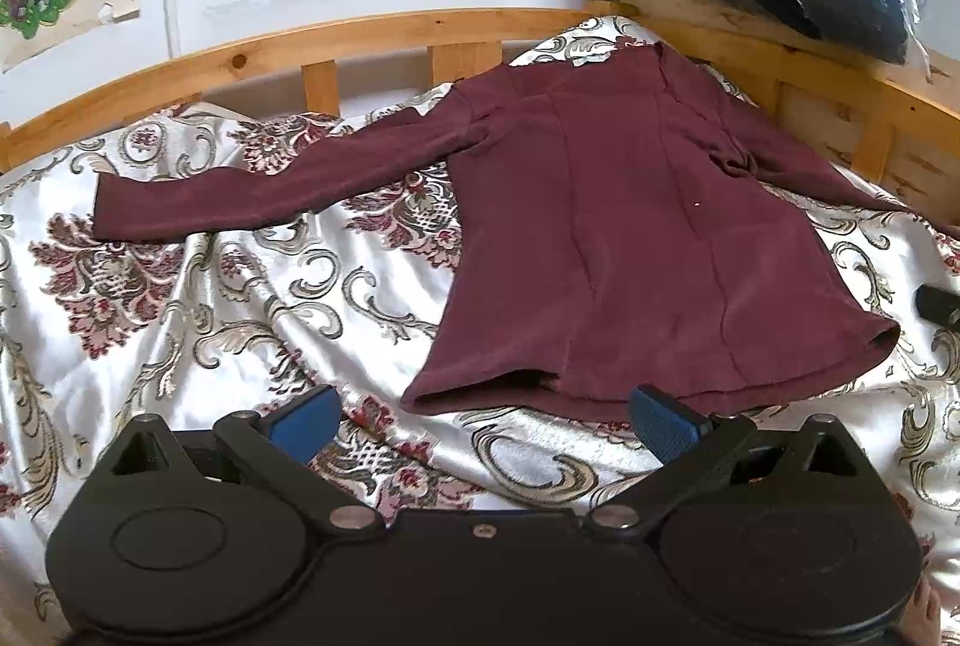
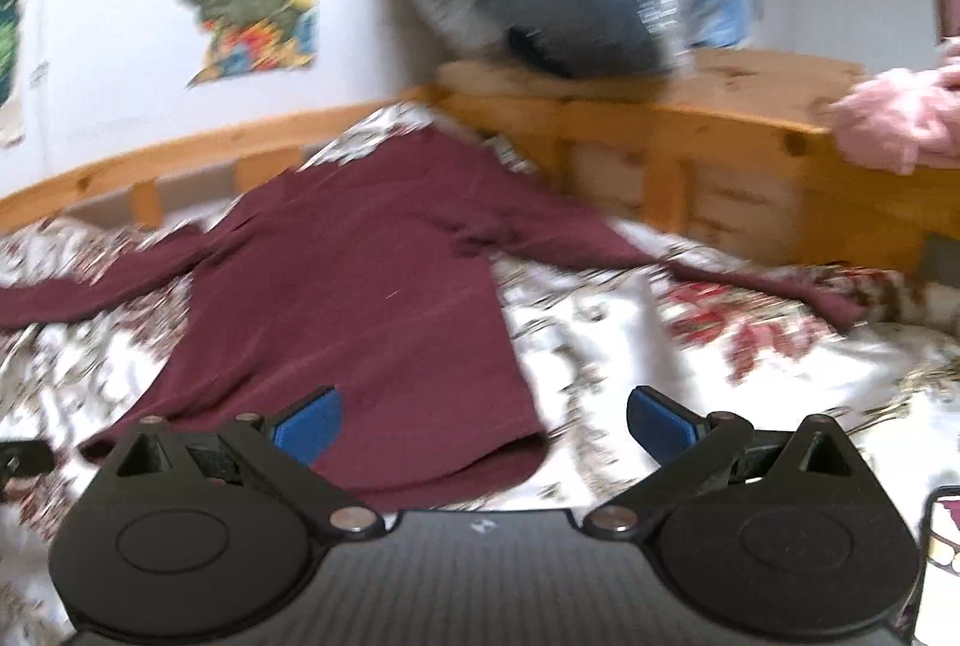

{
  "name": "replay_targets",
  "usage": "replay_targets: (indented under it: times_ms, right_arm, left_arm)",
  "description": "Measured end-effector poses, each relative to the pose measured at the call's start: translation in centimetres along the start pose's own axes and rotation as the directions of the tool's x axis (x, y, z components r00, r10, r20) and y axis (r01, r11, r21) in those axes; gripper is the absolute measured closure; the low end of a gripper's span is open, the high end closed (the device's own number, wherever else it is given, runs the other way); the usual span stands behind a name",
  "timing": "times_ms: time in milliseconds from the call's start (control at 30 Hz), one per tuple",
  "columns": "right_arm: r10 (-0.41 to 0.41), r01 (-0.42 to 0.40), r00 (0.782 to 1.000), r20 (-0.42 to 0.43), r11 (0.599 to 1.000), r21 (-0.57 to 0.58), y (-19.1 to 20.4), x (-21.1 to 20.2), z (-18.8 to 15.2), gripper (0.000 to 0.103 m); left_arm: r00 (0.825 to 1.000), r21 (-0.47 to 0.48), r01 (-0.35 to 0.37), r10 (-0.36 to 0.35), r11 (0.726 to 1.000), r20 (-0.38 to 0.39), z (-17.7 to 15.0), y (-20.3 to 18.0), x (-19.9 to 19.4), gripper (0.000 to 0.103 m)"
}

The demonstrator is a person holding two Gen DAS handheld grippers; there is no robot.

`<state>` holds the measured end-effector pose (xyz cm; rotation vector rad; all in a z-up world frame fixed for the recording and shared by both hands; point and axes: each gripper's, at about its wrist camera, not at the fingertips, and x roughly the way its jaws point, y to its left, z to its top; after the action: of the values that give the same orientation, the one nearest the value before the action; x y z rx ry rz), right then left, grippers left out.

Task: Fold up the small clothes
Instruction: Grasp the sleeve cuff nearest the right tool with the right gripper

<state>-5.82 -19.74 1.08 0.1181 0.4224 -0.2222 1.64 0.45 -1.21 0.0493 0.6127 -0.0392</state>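
maroon top (image 1: 648,238) flat on bed (image 1: 198,298) toward headboard corner, sleeves out | no fold yet, all left | left tool (image 1: 483,421), right tool (image 2: 483,424) wide apart, empty

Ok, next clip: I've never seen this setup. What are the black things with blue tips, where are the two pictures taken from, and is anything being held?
No robot here: a person carries a two-finger gripper in each hand, each with a camera looking along its fingers. One picture comes from the left gripper, the other, blurred, from the right gripper. The blue tips are finger pads. Both grippers are open and hold nothing. On the patterned bedspread a maroon long-sleeved top lies spread flat, sleeves out, not yet folded. Behind it runs a wooden bed rail.
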Motion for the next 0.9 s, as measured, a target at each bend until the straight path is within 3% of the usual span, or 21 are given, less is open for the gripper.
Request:
replay_targets:
  times_ms: [167, 333, 533, 667, 900]
  right_arm:
    - [-0.117, 0.114, 0.992, 0.045, 0.991, 0.065, -4.2, 0.7, 1.7, 0.000]
    - [-0.223, 0.210, 0.974, 0.039, 0.953, 0.219, -9.8, 2.6, 3.2, 0.000]
    - [-0.173, 0.174, 0.984, -0.044, 0.871, 0.459, -15.4, 6.1, 3.9, 0.000]
    - [-0.109, 0.144, 0.990, -0.095, 0.793, 0.593, -18.0, 8.7, 3.5, 0.000]
    - [-0.209, 0.199, 0.975, -0.073, 0.685, 0.701, -19.4, 11.1, 3.9, 0.000]
  left_arm:
    - [1.000, 0.035, 0.031, -0.031, 0.999, 0.003, 2.5, -0.5, 1.5, 0.001]
    - [0.996, 0.082, 0.081, -0.082, 0.993, 0.016, 6.4, -1.5, 4.3, 0.001]
    - [0.994, 0.094, 0.089, -0.094, 0.992, 0.049, 9.5, -2.7, 9.3, 0.001]
    - [0.976, 0.091, 0.151, -0.163, 0.984, 0.144, 8.3, -2.9, 11.4, 0.001]
    - [0.986, 0.039, 0.162, -0.164, 0.986, 0.040, 6.4, -2.8, 14.8, 0.001]
